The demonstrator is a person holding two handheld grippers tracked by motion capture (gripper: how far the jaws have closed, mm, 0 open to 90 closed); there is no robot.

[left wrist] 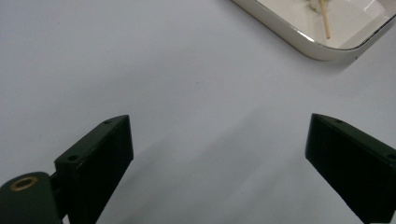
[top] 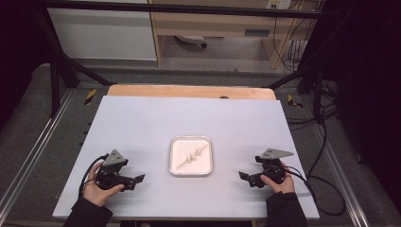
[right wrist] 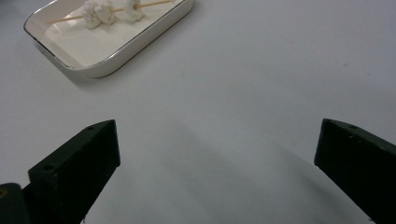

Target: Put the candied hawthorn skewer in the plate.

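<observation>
One white tray [top: 191,155], rectangular with rounded corners and a thin metallic edge, sits at the middle of a white table [top: 142,123]. In it lies one wooden skewer [top: 191,157] set corner to corner, with small white lumps threaded near its middle. From above the lumps read as a blur; the right gripper view shows three of them [right wrist: 109,11] bunched on the stick, the bare end of the skewer reaching toward the tray's far corner. The left gripper view catches one corner of the tray [left wrist: 299,39] and the skewer's bare tip [left wrist: 325,21] resting on the tray floor. Left gripper [top: 137,180], held in a hand [top: 97,191] left of the tray, jaws spread wide over bare table, nothing between them. Right gripper [top: 243,177], held in a hand [top: 279,182] right of the tray, jaws likewise wide and empty. Each gripper points inward at the tray, standing apart from it. Black cables [top: 326,179] trail off the table on the tray's right side; a dark frame [top: 61,71] and pale cabinets [top: 104,33] stand beyond the tray's far side.
</observation>
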